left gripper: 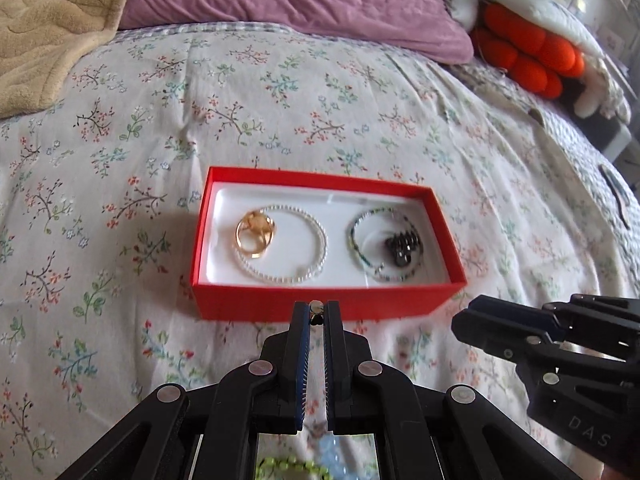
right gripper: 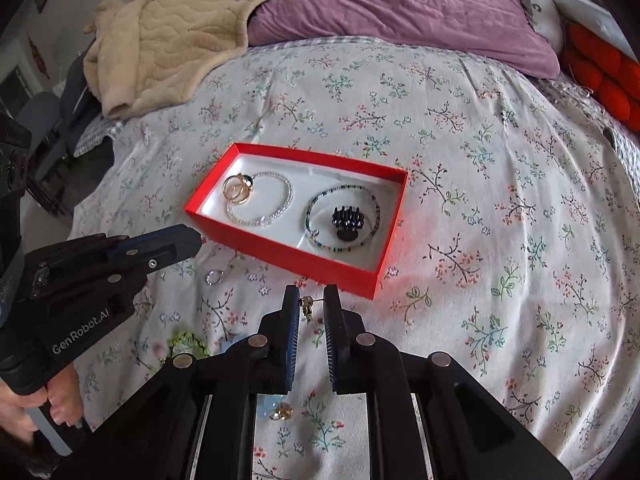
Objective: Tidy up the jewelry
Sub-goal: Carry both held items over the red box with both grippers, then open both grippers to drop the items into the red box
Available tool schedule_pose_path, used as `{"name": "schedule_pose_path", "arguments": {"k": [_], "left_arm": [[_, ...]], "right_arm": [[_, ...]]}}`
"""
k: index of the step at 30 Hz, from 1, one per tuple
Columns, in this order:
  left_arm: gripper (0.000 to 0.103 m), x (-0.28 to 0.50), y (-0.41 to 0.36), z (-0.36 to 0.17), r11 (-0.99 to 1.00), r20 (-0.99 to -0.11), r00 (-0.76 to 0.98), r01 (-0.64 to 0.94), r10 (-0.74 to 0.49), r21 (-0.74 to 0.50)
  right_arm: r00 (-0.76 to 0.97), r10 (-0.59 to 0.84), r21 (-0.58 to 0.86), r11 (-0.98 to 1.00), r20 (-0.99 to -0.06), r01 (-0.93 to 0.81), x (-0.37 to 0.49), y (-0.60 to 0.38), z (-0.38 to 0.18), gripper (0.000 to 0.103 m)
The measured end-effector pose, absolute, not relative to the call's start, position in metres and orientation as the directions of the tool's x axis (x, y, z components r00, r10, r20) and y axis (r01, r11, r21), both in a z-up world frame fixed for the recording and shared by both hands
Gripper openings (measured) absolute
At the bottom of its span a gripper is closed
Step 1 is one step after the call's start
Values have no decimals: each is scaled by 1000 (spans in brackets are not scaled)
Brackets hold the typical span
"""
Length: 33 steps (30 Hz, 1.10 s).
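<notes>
A red box (left gripper: 320, 306) (right gripper: 280, 254) with a white lining lies on the floral bedspread. Inside are gold rings (left gripper: 254, 236) (right gripper: 237, 190), a pearl bracelet (left gripper: 304, 276) (right gripper: 276, 214), a green beaded bracelet (left gripper: 360, 258) (right gripper: 320, 242) and a black hair claw (left gripper: 402, 246) (right gripper: 347, 222). My left gripper (left gripper: 316, 308) (right gripper: 196, 240) is shut on a small silver-topped earring (left gripper: 316, 305), just in front of the box's near wall. My right gripper (right gripper: 313, 296) (left gripper: 466, 320) is shut on a small gold earring (right gripper: 307, 305), near the box's near corner.
A silver hoop earring (right gripper: 214, 277), green beads (right gripper: 188, 340) (left gripper: 280, 464) and a gold piece (right gripper: 281, 412) lie loose on the bedspread near me. A purple pillow (left gripper: 300, 0), a beige blanket (right gripper: 168, 32) and an orange cushion (left gripper: 532, 56) sit at the bed's far side.
</notes>
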<state>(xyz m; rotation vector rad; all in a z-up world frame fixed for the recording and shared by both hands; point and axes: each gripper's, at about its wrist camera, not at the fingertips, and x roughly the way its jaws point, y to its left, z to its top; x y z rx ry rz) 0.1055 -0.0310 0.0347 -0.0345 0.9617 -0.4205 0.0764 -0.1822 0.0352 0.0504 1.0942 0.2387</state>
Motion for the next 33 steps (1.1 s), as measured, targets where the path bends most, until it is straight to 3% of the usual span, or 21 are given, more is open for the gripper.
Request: {"name": "schedule_pose_path", "arguments": {"k": [23,25,28,30,33], "left_arm": [[2,153,-43,9,941,-787,531,282,-315,-187],[5,153,-43,9,942,-789,530,280,-311,-183],[17,151,-42,11,944,-789,534,281,-304,-174],[23,149,-41,14,944,-785,540,282,-303,-171],[24,147,-38,19,944,-783,543,281,-304,-172]], "right_arm": [[418,289,293,955,-861,-55,134,-195,3,14],[414,291,298,953,-862,-49,134,-197,4,14],[413,294,301,952,-862,-49,133,-200,7,15],[415,296,302,952,-861,-52,131,-201,10,19],[422,307,311,949,-853,-61,126,-204,17,35]]}}
